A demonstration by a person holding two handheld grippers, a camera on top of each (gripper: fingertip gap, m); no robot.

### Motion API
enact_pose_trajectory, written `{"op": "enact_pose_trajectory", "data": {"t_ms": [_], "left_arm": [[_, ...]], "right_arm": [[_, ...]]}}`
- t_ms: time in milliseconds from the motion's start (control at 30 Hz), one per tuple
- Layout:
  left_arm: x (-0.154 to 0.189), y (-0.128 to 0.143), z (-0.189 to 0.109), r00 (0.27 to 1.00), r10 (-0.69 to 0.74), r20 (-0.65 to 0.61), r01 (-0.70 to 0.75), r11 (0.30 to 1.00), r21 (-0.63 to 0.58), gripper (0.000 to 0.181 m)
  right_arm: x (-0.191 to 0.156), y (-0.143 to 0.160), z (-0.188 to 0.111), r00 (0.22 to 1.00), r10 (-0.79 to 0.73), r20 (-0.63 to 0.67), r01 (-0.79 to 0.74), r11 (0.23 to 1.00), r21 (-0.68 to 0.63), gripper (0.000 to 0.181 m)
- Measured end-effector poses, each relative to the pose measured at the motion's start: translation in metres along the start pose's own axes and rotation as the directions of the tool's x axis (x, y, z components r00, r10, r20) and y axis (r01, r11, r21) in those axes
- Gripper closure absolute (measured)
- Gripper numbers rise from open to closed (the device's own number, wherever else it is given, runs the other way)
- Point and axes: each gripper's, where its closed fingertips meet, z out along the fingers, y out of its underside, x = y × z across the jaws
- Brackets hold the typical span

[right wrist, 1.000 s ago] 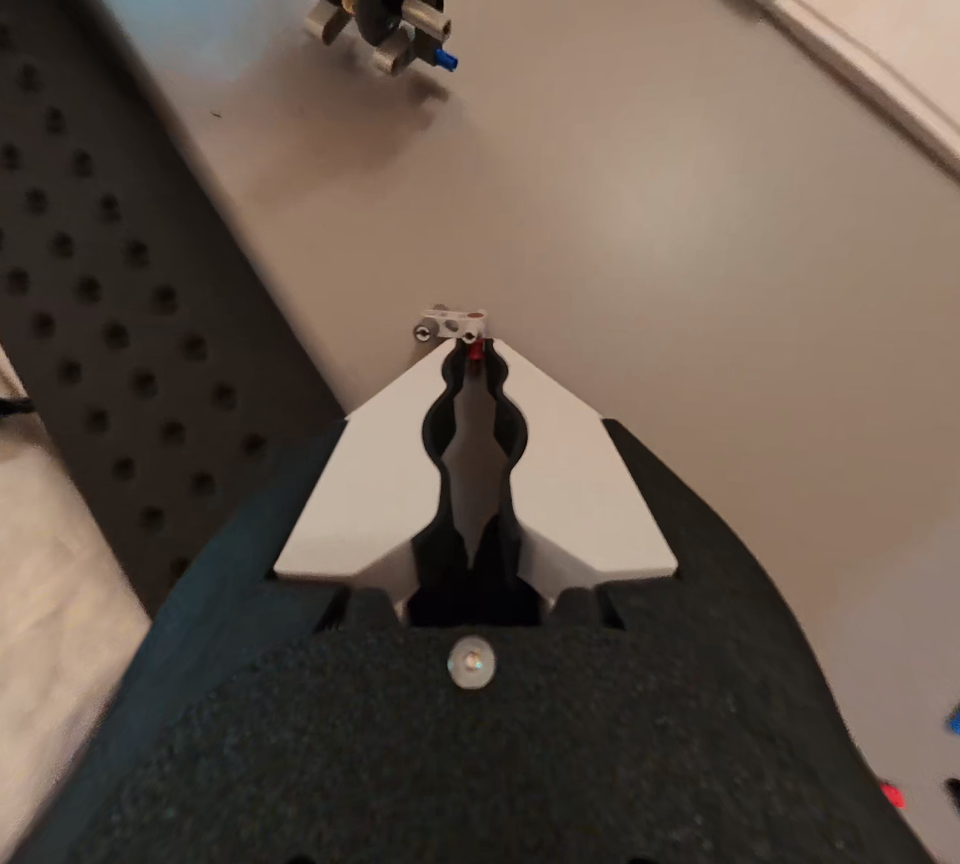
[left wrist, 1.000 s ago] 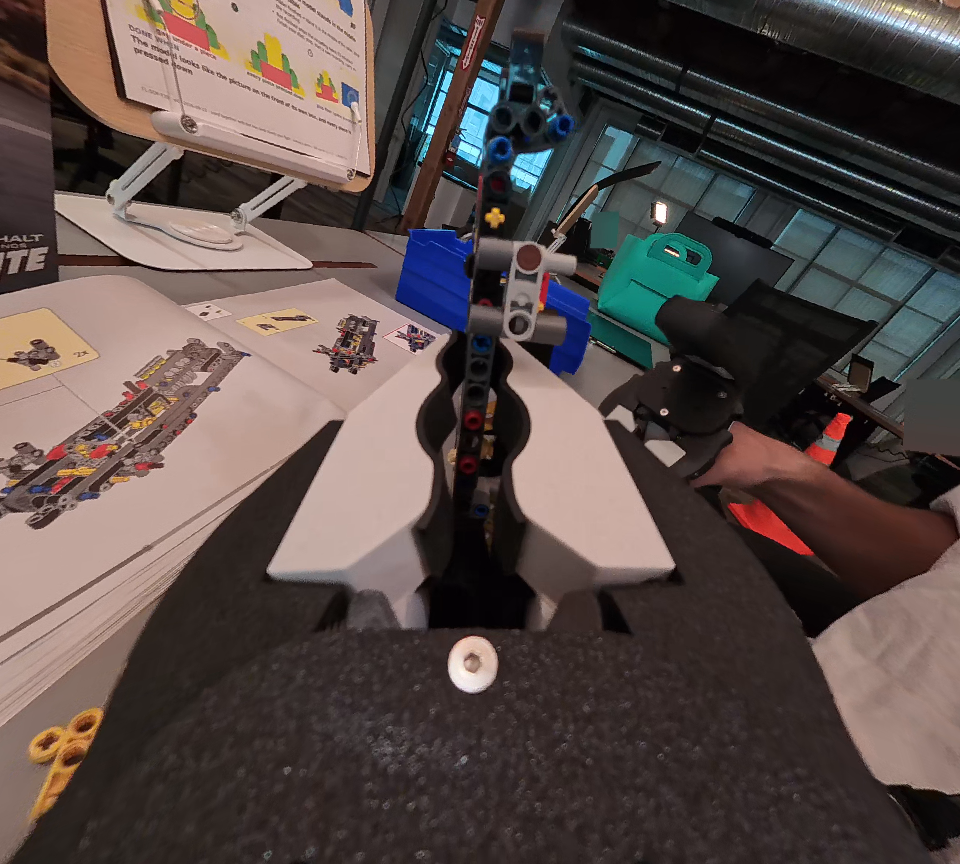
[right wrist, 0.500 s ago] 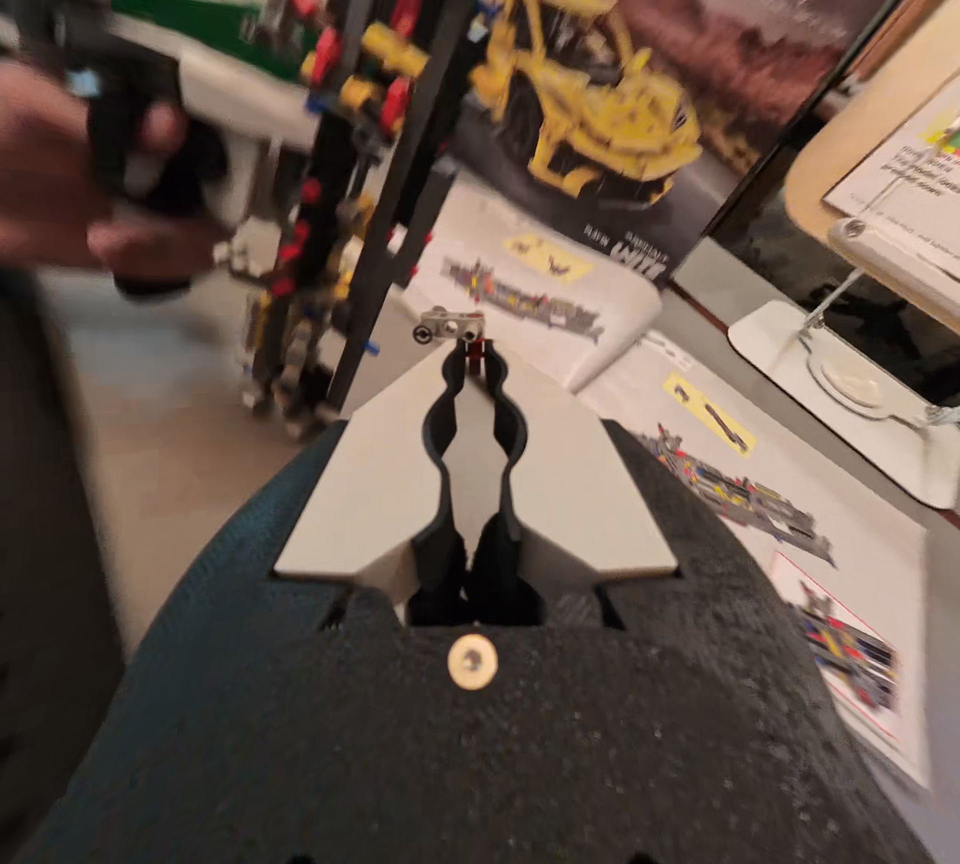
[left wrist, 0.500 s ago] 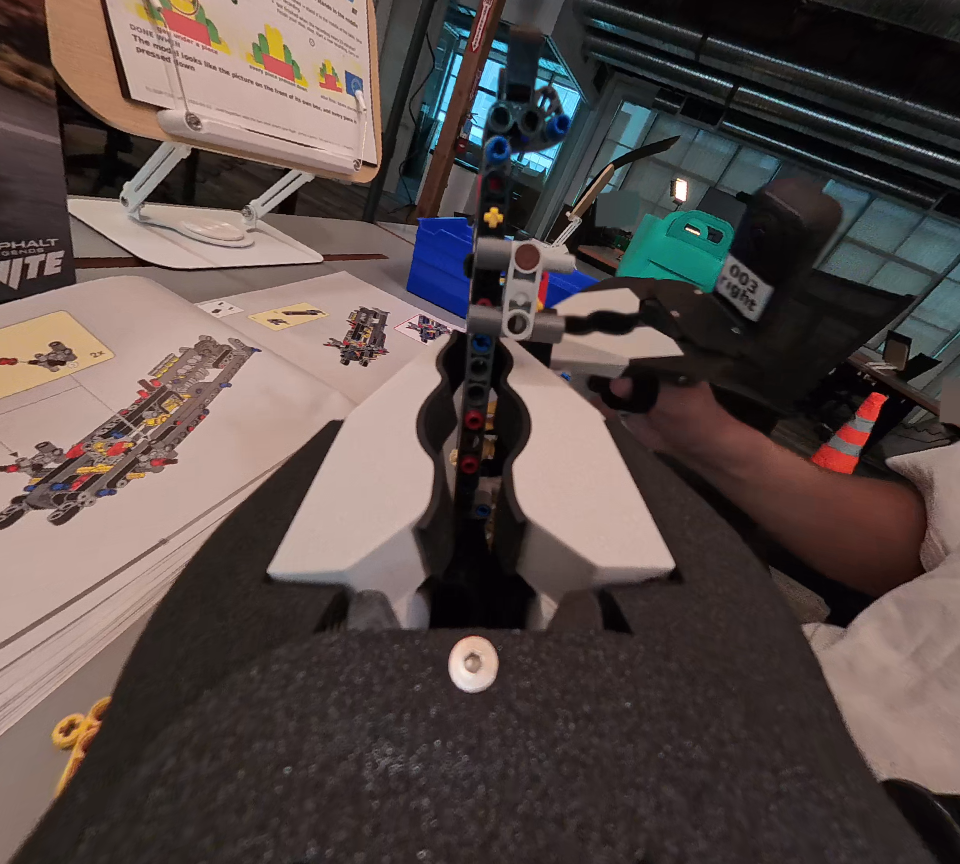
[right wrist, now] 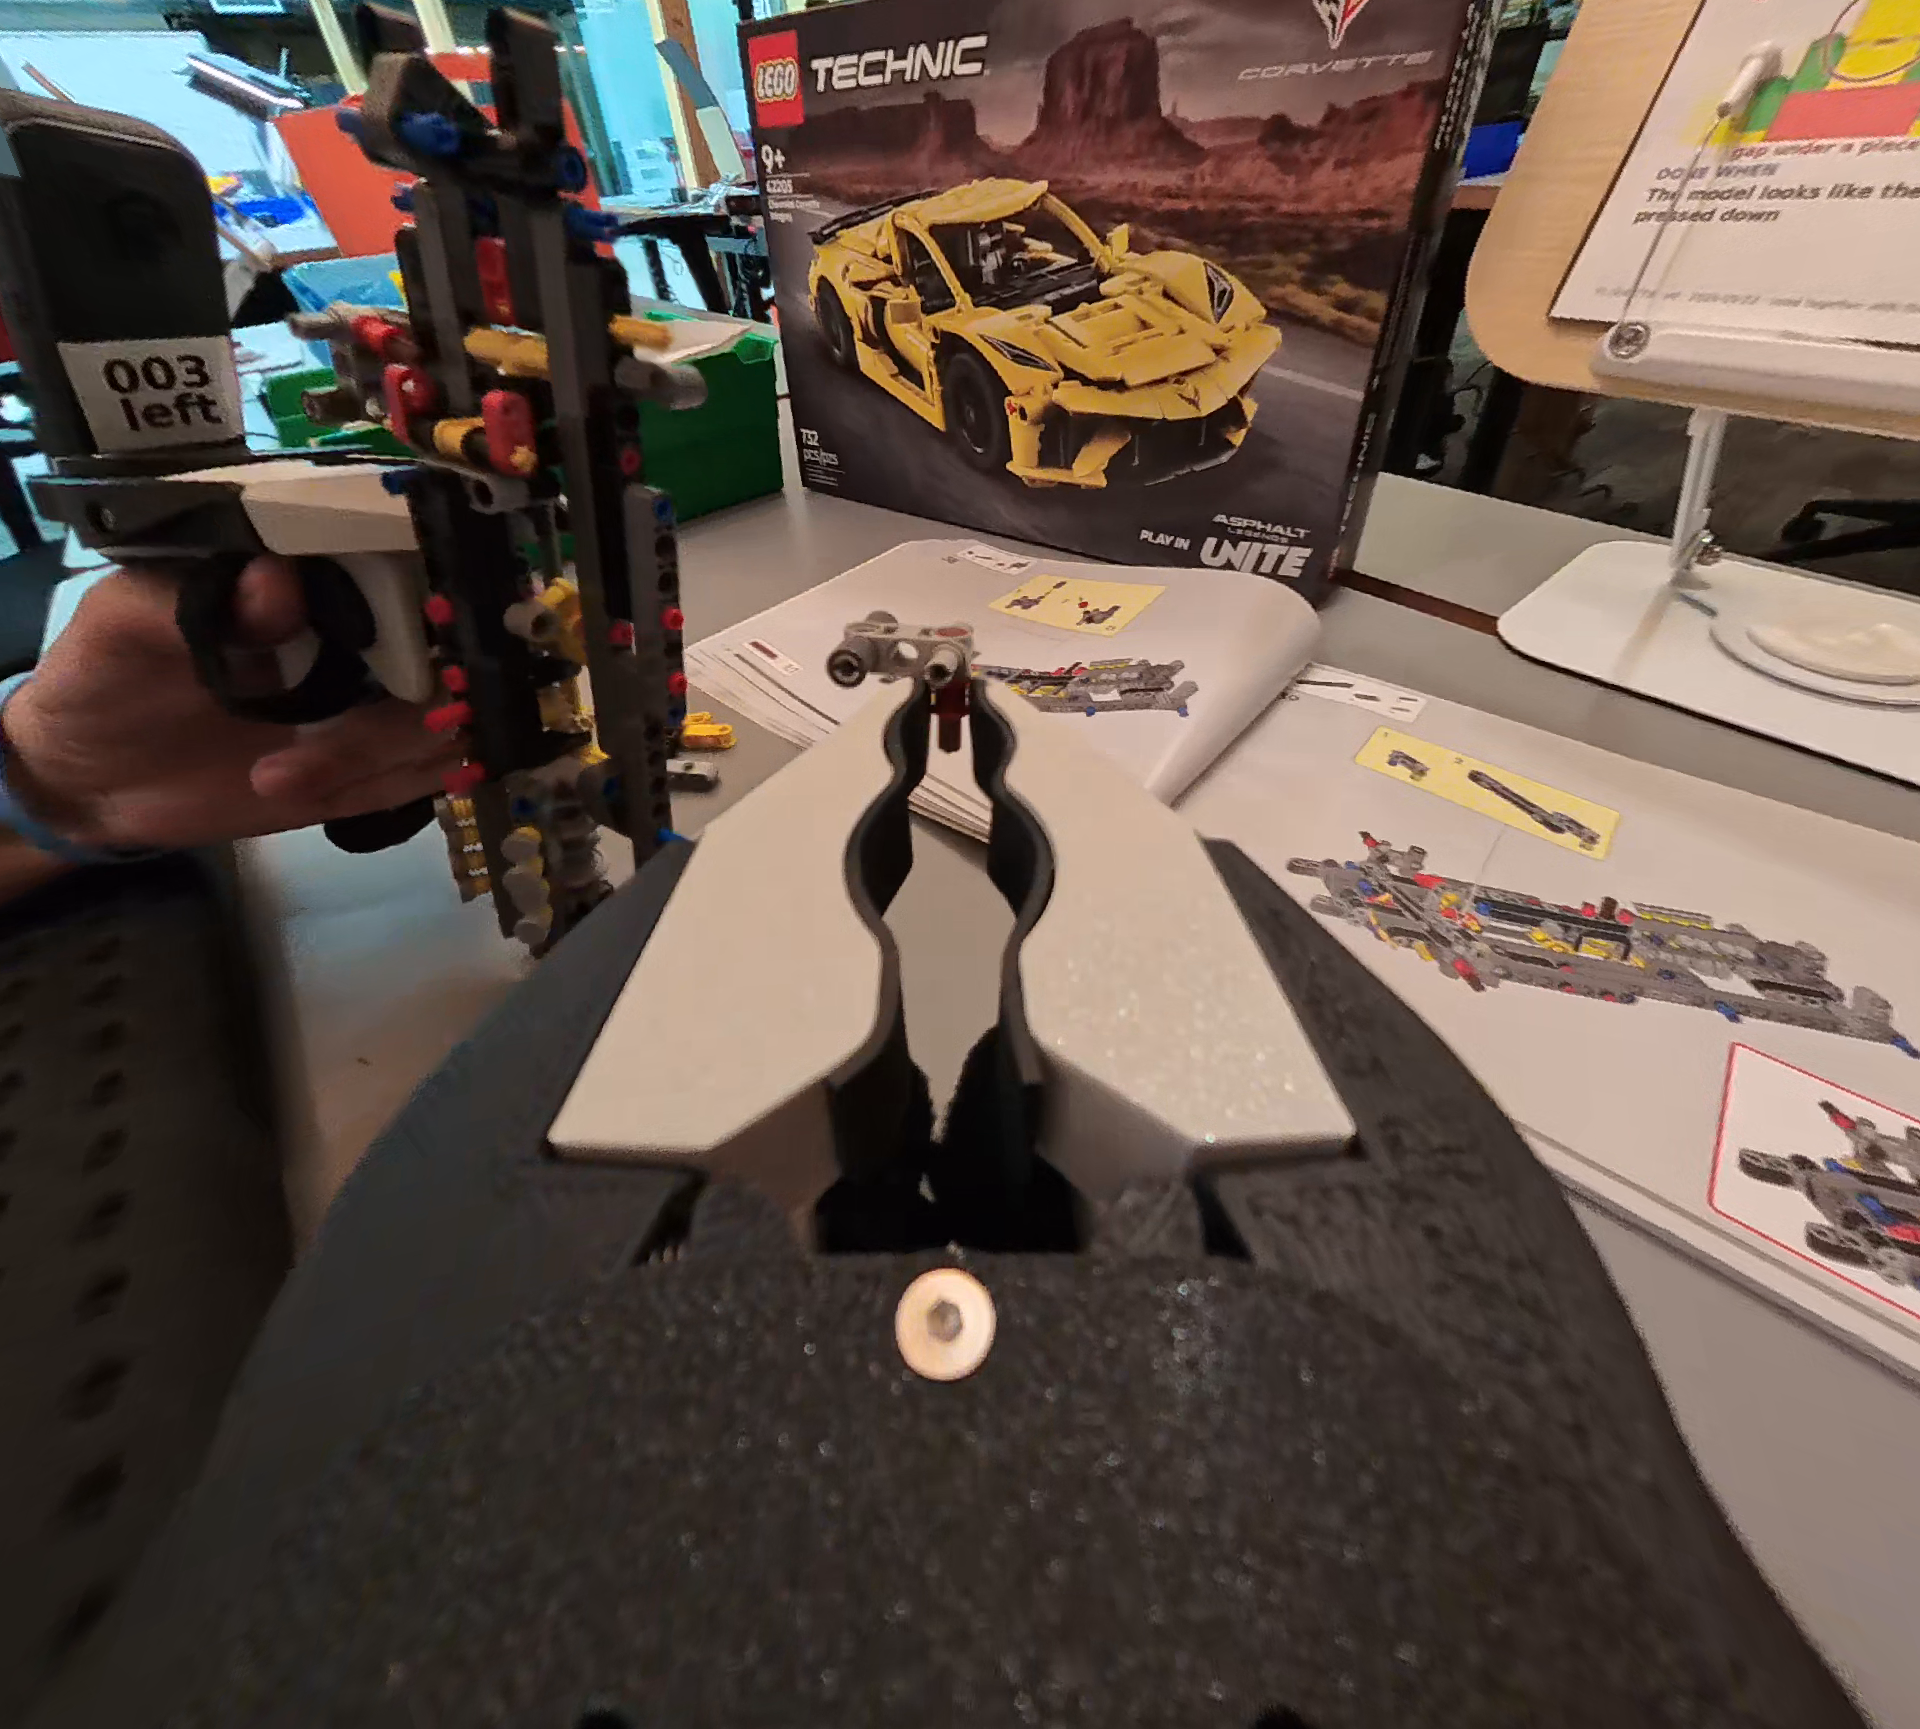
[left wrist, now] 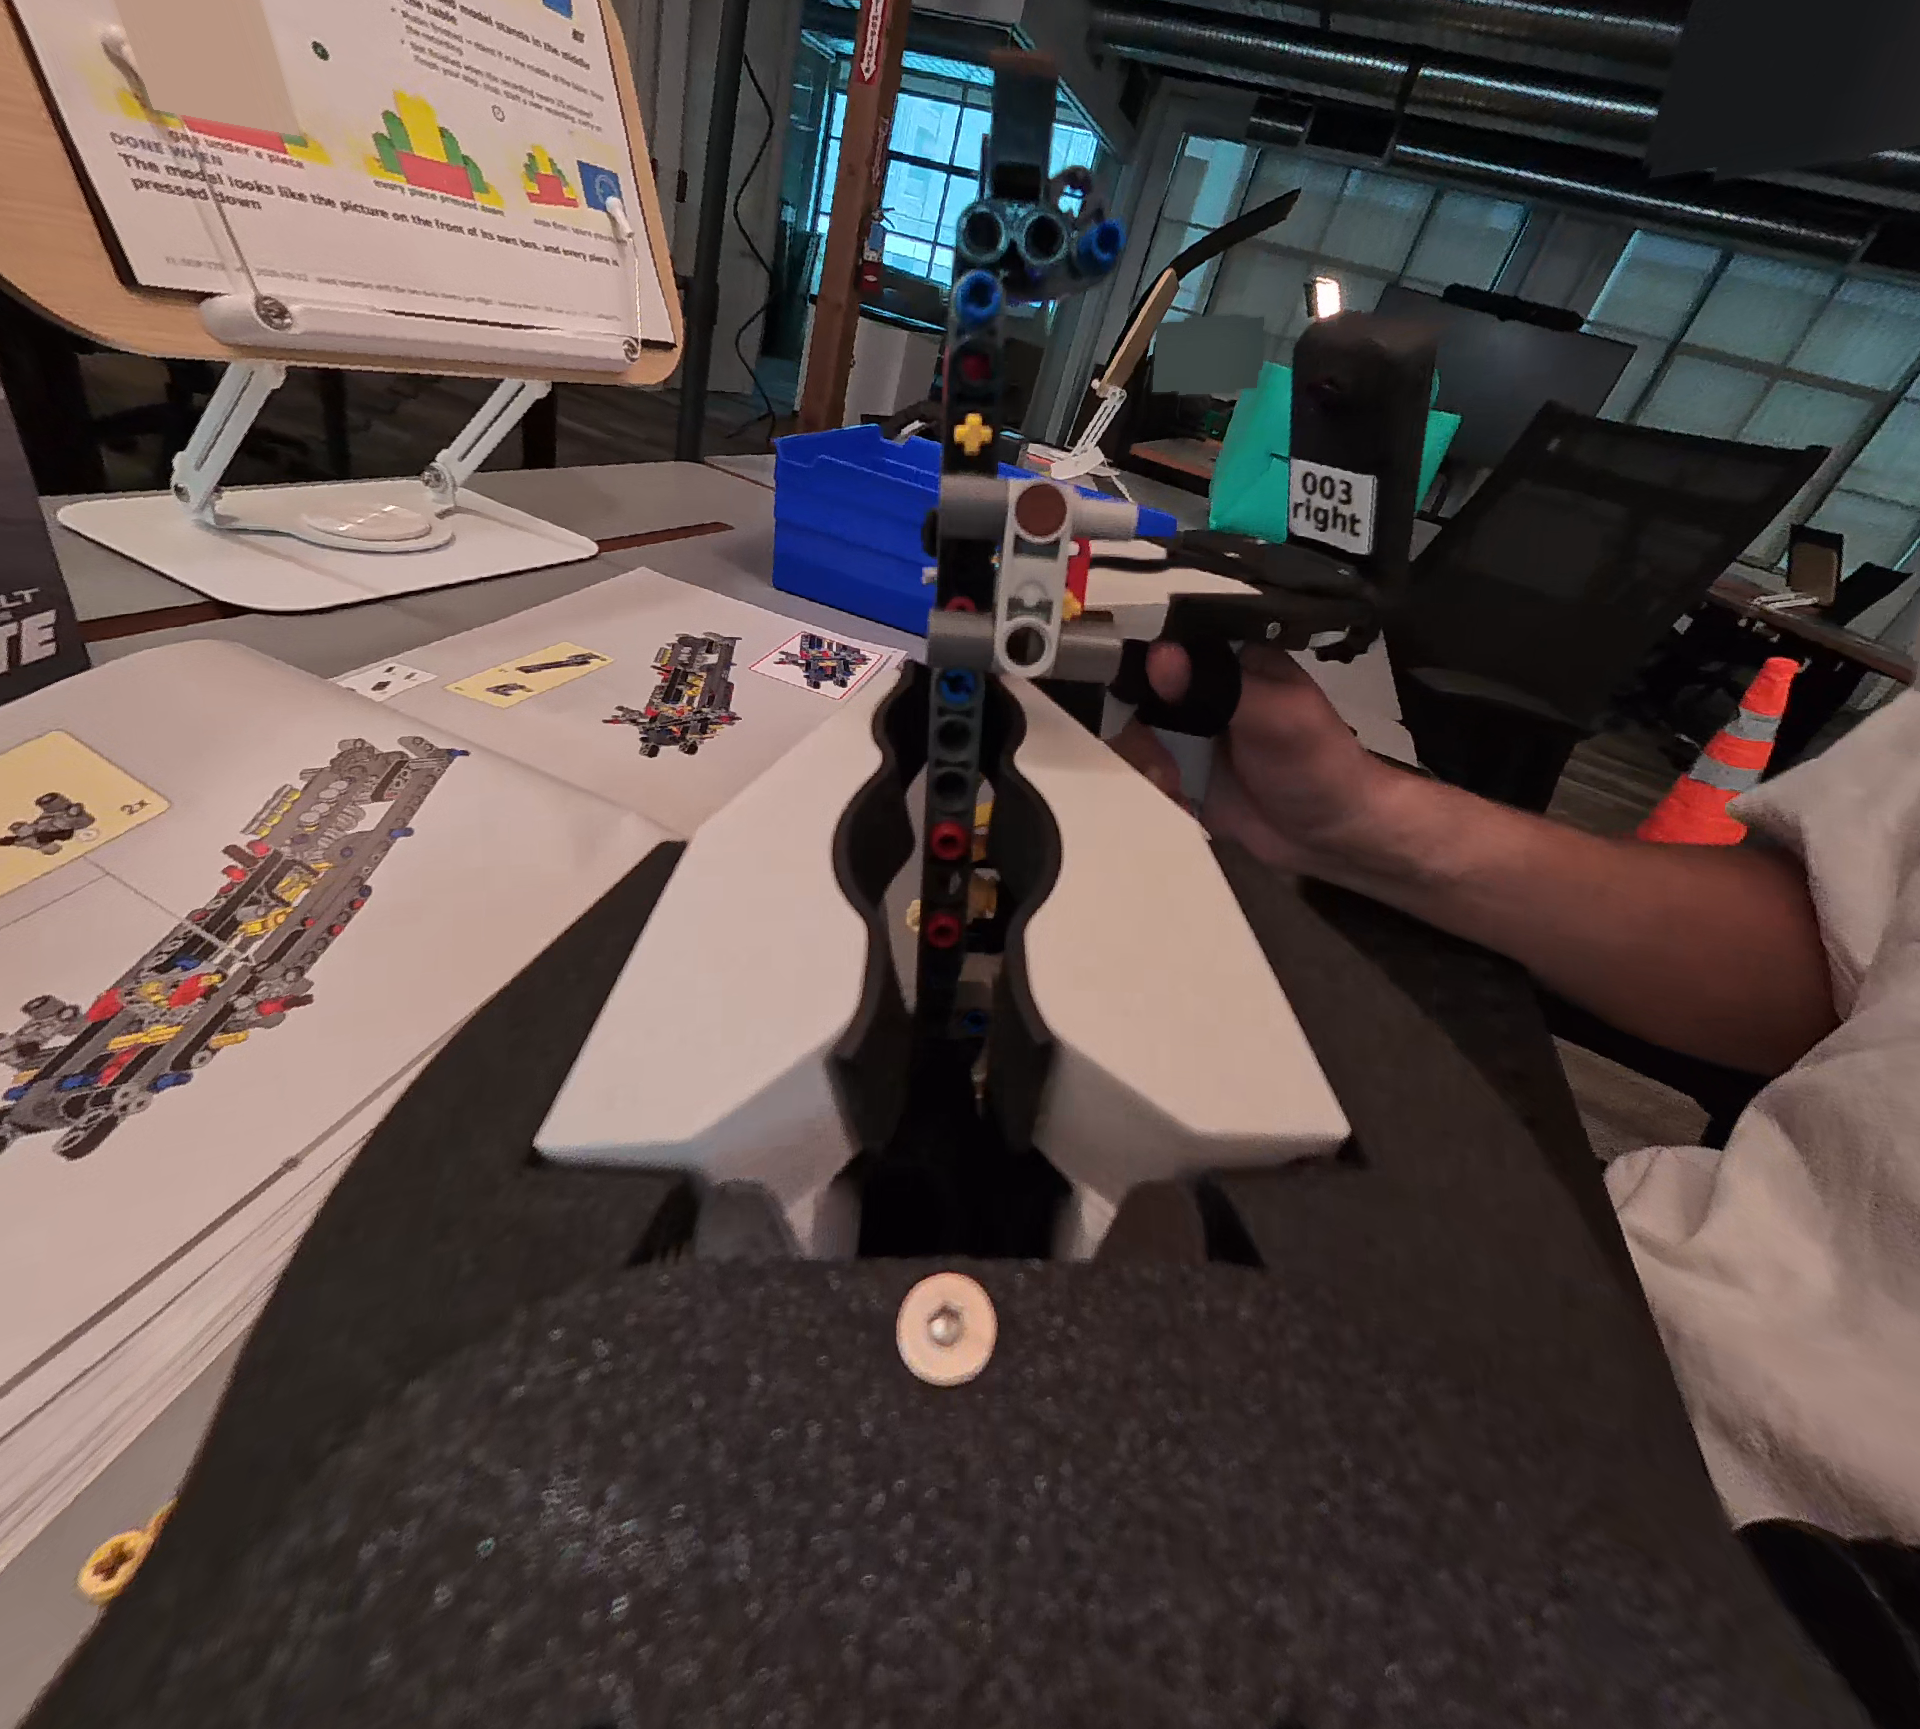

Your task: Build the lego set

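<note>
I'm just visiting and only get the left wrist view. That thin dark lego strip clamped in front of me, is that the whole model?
Observer: No. The right wrist view shows a wide frame of several dark beams with red and yellow pegs; you see it edge-on.
Operator: Is the other gripper carrying anything?
Observer: Yes. The right gripper has its jaws shut on a small grey connector with a red peg.
Operator: What will it all become?
Observer: The set's box, standing behind the booklet, pictures a yellow car.
</note>
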Motion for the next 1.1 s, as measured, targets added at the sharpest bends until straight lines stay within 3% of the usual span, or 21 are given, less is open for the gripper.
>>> {"op": "enact_pose_trajectory", "data": {"t_ms": [600, 800, 1100], "left_arm": [[-0.003, 0.000, -0.002, 1.000, -0.024, -0.012, 0.024, 1.000, 0.008, 0.174], [-0.008, 0.000, -0.003, 0.999, -0.036, 0.000, 0.036, 0.999, 0.010, 0.174], [-0.017, 0.000, -0.006, 0.998, -0.048, 0.036, 0.048, 0.999, 0.011, 0.174]], "right_arm": [[-0.025, 0.013, 0.009, 0.992, -0.102, 0.077, 0.108, 0.992, -0.070, 0.176], [-0.020, 0.057, 0.018, 0.987, -0.131, 0.095, 0.154, 0.941, -0.303, 0.176], [-0.029, 0.102, 0.020, 0.970, -0.193, 0.151, 0.243, 0.830, -0.503, 0.176]]}}
